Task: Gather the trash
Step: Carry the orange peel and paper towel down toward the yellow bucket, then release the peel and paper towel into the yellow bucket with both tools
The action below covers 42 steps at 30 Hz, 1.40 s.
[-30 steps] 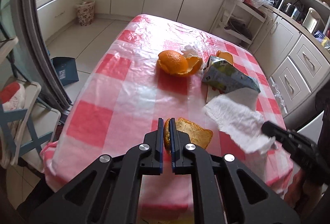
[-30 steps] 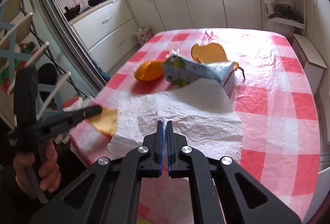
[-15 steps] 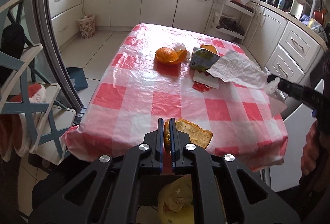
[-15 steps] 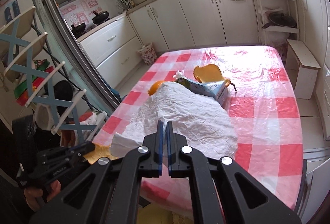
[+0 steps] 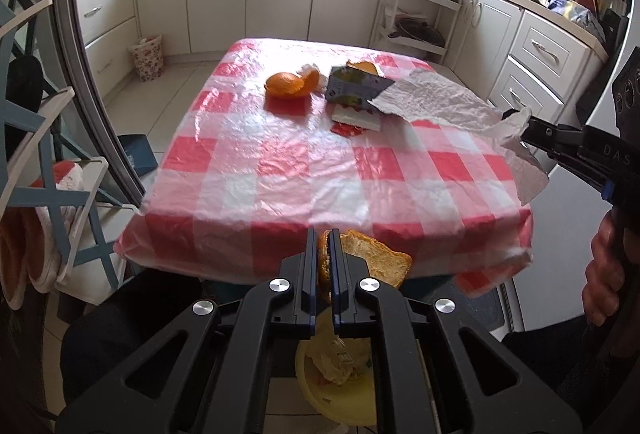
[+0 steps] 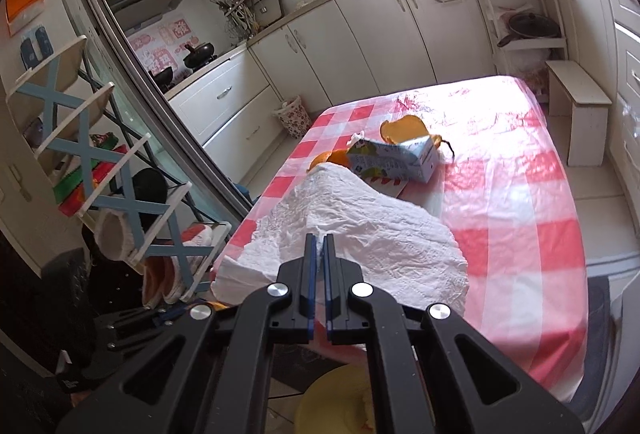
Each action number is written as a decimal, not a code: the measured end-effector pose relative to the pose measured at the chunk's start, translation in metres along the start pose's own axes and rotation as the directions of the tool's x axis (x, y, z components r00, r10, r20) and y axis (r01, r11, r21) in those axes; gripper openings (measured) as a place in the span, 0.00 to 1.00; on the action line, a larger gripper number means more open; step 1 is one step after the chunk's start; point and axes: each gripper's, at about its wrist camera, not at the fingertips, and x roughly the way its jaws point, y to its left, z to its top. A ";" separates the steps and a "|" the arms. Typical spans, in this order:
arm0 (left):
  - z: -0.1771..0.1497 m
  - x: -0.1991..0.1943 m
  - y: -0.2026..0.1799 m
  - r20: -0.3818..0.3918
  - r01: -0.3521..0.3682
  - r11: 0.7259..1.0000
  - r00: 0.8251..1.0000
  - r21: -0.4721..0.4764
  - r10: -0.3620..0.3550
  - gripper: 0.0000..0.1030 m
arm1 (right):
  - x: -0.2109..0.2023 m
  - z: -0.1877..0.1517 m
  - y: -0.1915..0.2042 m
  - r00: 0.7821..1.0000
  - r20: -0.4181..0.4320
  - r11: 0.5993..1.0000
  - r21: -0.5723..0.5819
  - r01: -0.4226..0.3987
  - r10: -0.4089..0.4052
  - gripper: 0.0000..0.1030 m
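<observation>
Nearest the left wrist camera, the left gripper [image 5: 324, 266] is clamped on a slice of bread [image 5: 376, 263], pinched at its crust edge and held off the near edge of the bench [image 5: 280, 170], clear of the surface. Directly below it on the floor stands a yellow bin [image 5: 340, 386] with crumpled waste inside. The right gripper [image 6: 319, 266] is clamped on a sheet of white paper towel [image 6: 360, 234], which hangs lifted over the near right corner of the bench; a person's hand [image 5: 604, 274] grips the handle of that tool at the right of the left wrist view. The bench is covered by a red-and-white checked plastic cloth. Further along, towards the middle of the bench, lies a flattened drink carton [image 5: 352, 90] on its side. Just left of it rests an orange peel [image 5: 292, 84], with a small white scrap between the two. A second orange piece [image 6: 404, 132] lies just behind the carton, touching it.
</observation>
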 end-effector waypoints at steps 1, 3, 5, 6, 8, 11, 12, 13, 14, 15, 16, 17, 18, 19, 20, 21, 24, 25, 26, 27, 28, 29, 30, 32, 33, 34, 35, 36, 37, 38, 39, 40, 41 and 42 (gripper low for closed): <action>-0.004 0.001 -0.002 -0.009 0.009 1.000 1.000 0.002 -0.009 0.05 | -0.002 -0.004 0.001 1.000 -0.001 1.000 0.006 -0.002 0.002 0.04; -0.014 0.003 -0.008 -0.035 0.032 0.999 0.999 0.008 -0.031 0.05 | -0.006 -0.012 0.002 1.000 -0.004 1.000 0.019 -0.006 0.006 0.04; -0.029 0.010 -0.016 -0.072 0.059 0.998 0.996 0.027 -0.057 0.05 | -0.010 -0.022 0.003 1.000 -0.008 0.999 0.035 -0.010 0.010 0.04; -0.036 0.016 -0.021 -0.092 0.070 0.997 0.994 0.040 -0.066 0.05 | -0.012 -0.026 0.004 1.000 -0.011 0.999 0.042 -0.011 0.012 0.04; -0.049 0.031 -0.030 -0.163 0.100 0.993 0.983 0.056 -0.089 0.05 | -0.015 -0.036 0.005 1.000 -0.022 0.998 0.055 -0.012 0.013 0.04; -0.061 0.043 -0.033 -0.215 0.103 0.993 0.973 0.063 -0.087 0.11 | -0.016 -0.051 0.007 0.999 -0.046 0.997 0.071 0.000 0.003 0.04; -0.062 0.044 -0.034 -0.225 0.107 0.992 0.970 0.064 -0.090 0.19 | -0.015 -0.057 0.007 0.998 -0.057 0.997 0.074 0.007 -0.003 0.04; -0.063 0.043 -0.032 -0.226 0.104 0.993 0.970 0.062 -0.088 0.25 | -0.015 -0.060 0.007 0.998 -0.065 0.997 0.072 0.015 -0.011 0.04; -0.062 0.039 -0.029 -0.211 0.100 0.993 0.974 0.055 -0.086 0.28 | -0.014 -0.064 0.008 0.997 -0.076 0.997 0.066 0.027 -0.022 0.04; -0.061 0.035 -0.026 -0.198 0.099 0.994 0.976 0.051 -0.087 0.33 | -0.013 -0.068 0.010 0.996 -0.087 0.998 0.060 0.037 -0.032 0.04; -0.061 0.033 -0.025 -0.190 0.097 0.994 0.978 0.047 -0.086 0.36 | -0.011 -0.072 0.012 0.994 -0.101 0.998 0.052 0.046 -0.040 0.04; -0.060 0.028 -0.020 -0.176 0.093 0.995 0.981 0.034 -0.086 0.37 | -0.009 -0.075 0.014 0.992 -0.114 0.998 0.047 0.052 -0.046 0.04; -0.059 0.026 -0.016 -0.167 0.091 0.996 0.982 0.022 -0.086 0.39 | -0.006 -0.078 0.016 0.990 -0.129 0.997 0.039 0.061 -0.056 0.04; -0.058 0.023 -0.011 -0.156 0.085 0.996 0.984 0.006 -0.083 0.41 | -0.004 -0.081 0.018 0.987 -0.144 0.997 0.031 0.070 -0.065 0.04; -0.058 0.020 -0.004 -0.144 0.073 0.997 0.987 -0.013 -0.074 0.42 | -0.001 -0.085 0.019 0.985 -0.158 0.997 0.026 0.074 -0.069 0.04; -0.057 0.018 0.002 -0.135 0.063 0.998 0.989 -0.030 -0.066 0.43 | 0.003 -0.090 0.022 0.980 -0.184 0.997 0.016 0.079 -0.075 0.04; -0.058 0.013 0.023 -0.112 0.025 0.996 0.993 -0.084 -0.034 0.44 | 0.017 -0.107 0.031 0.962 -0.253 0.995 -0.029 0.099 -0.103 0.04; -0.059 0.011 0.031 -0.104 0.008 0.994 0.994 -0.105 -0.019 0.45 | 0.024 -0.116 0.036 0.949 -0.291 0.993 -0.054 0.106 -0.117 0.04; -0.059 0.009 0.041 -0.097 -0.007 0.991 0.995 -0.131 -0.006 0.46 | 0.030 -0.123 0.039 0.938 -0.321 0.991 -0.072 0.109 -0.126 0.04; -0.060 0.008 0.046 -0.095 -0.013 0.989 0.995 -0.149 -0.002 0.47 | 0.040 -0.133 0.043 0.918 -0.372 0.989 -0.093 0.112 -0.138 0.04; -0.059 0.008 0.052 -0.093 -0.018 0.985 0.996 -0.169 0.003 0.48 | 0.046 -0.141 0.044 0.901 -0.408 0.988 -0.106 0.114 -0.147 0.04; -0.059 0.007 0.056 -0.089 -0.023 0.982 0.996 -0.185 0.007 0.48 | 0.053 -0.149 0.044 0.884 -0.440 0.986 -0.119 0.118 -0.159 0.04; -0.059 0.006 0.061 -0.085 -0.028 0.979 0.996 -0.201 0.011 0.49 | 0.059 -0.156 0.044 0.866 -0.470 0.983 -0.133 0.125 -0.173 0.04; -0.060 0.006 0.065 -0.081 -0.028 0.977 0.997 -0.213 0.011 0.49 | 0.072 -0.170 0.043 0.825 -0.526 0.977 -0.159 0.141 -0.205 0.04; -0.061 0.005 0.067 -0.077 -0.026 0.976 0.997 -0.217 0.010 0.50 | 0.078 -0.177 0.040 0.804 -0.553 0.974 -0.169 0.150 -0.219 0.04; -0.061 0.004 0.068 -0.074 -0.025 0.975 0.997 -0.220 0.008 0.50 | 0.082 -0.180 0.037 0.793 -0.565 0.972 -0.173 0.157 -0.228 0.04; -0.062 0.003 0.069 -0.071 -0.021 0.974 0.997 -0.224 0.005 0.50 | 0.086 -0.184 0.033 0.780 -0.581 0.972 -0.172 0.163 -0.233 0.04; -0.062 0.003 0.069 -0.069 -0.019 0.974 0.998 -0.227 0.003 0.51 | 0.090 -0.188 0.029 0.766 -0.599 0.972 -0.162 0.168 -0.232 0.05; -0.062 0.002 0.070 -0.065 -0.017 0.973 0.998 -0.231 0.002 0.53 | 0.091 -0.191 0.025 0.760 -0.606 0.972 -0.157 0.176 -0.235 0.07; -0.063 0.001 0.072 -0.062 -0.017 0.971 0.998 -0.237 0.002 0.54 | 0.093 -0.193 0.022 0.755 -0.609 0.970 -0.155 0.189 -0.244 0.13; -0.063 -0.001 0.072 -0.061 -0.018 0.971 0.998 -0.239 0.003 0.55 | 0.095 -0.196 0.015 0.748 -0.609 0.965 -0.157 0.210 -0.262 0.23; -0.064 -0.001 0.072 -0.061 -0.021 0.970 0.998 -0.242 0.006 0.55 | 0.095 -0.197 0.010 0.747 -0.607 0.962 -0.153 0.226 -0.272 0.27; -0.065 -0.001 0.073 -0.063 -0.024 0.970 0.998 -0.244 0.009 0.55 | 0.095 -0.199 0.008 0.746 -0.605 0.960 -0.148 0.237 -0.278 0.32; -0.067 -0.001 0.075 -0.066 -0.026 0.969 0.998 -0.247 0.010 0.55 | 0.095 -0.198 0.004 0.742 -0.606 0.957 -0.134 0.258 -0.285 0.32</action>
